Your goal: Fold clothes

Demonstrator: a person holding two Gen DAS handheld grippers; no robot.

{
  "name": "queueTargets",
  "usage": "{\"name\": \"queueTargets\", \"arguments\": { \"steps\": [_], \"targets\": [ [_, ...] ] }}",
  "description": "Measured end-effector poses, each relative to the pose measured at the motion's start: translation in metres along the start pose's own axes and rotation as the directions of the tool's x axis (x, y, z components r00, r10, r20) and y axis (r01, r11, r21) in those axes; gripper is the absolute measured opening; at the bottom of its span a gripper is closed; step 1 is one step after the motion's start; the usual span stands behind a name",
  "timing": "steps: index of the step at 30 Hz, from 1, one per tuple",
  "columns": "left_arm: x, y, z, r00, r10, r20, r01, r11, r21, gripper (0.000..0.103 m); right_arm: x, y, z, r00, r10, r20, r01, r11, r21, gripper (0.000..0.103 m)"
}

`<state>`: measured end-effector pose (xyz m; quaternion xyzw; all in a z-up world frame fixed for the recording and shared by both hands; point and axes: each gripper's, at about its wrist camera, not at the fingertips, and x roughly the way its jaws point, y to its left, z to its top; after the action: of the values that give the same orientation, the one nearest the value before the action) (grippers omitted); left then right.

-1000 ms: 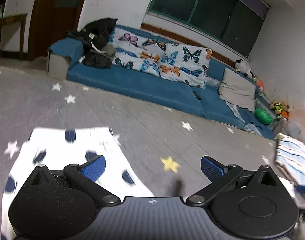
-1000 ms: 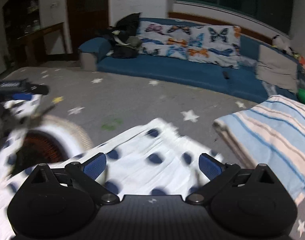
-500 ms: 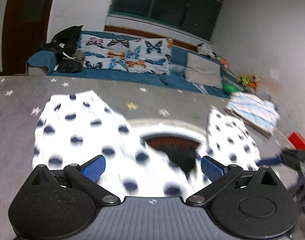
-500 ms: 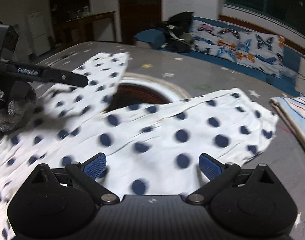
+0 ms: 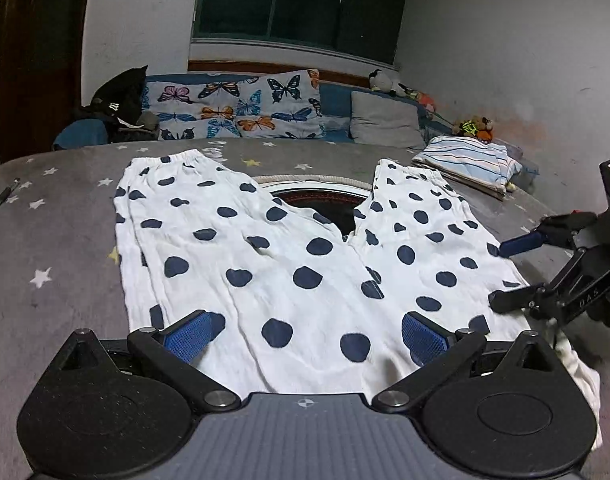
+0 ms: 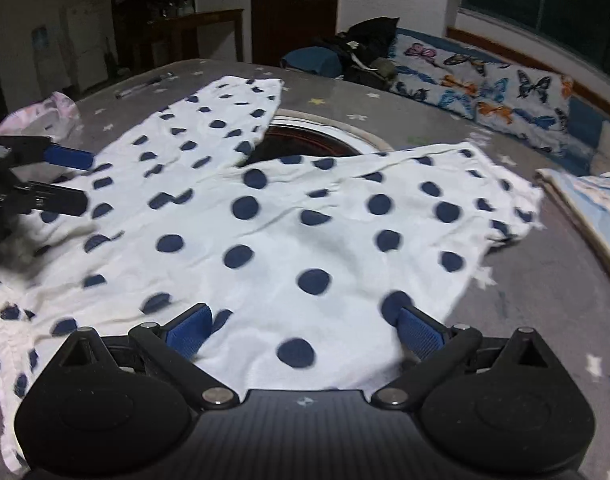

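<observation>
Left wrist view is showing the left hand-held gripper hovering with its blue pads spread wide and gripping nothing, the waist end of the polka-dot trousers lying directly below and ahead of it. The trousers are lying flat on the grey star-patterned tabletop, their two legs fanning away from this hand-held gripper in a V. Between the legs, straight ahead, a round cream-rimmed opening is showing in the tabletop, its dark reddish inside partly covered by cloth. Further ahead and to the right, a folded striped cloth is resting near the far edge. Beyond it, a blue sofa with butterfly cushions is standing against the wall.

The right hand-held gripper is coming in from the right, its fingers parted over the trousers' right edge and clasping nothing. From its own view the right hand-held gripper is likewise gaping wide above the cloth, with the left one poking in at the left, fingers apart. A pale pink cloth is lying beyond it.
</observation>
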<state>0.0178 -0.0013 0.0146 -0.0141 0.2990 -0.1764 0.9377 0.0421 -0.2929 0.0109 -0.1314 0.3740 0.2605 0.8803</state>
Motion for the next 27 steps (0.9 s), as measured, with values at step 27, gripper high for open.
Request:
{"name": "queueTargets", "arguments": {
  "steps": [27],
  "targets": [
    [-0.074, -0.039, -0.073, 0.998, -0.031, -0.058, 0.039, 0.988, 0.149, 0.097, -0.045, 0.069, -0.037, 0.987, 0.139, -0.077, -0.15, 0.976, -0.157, 0.1]
  ]
}}
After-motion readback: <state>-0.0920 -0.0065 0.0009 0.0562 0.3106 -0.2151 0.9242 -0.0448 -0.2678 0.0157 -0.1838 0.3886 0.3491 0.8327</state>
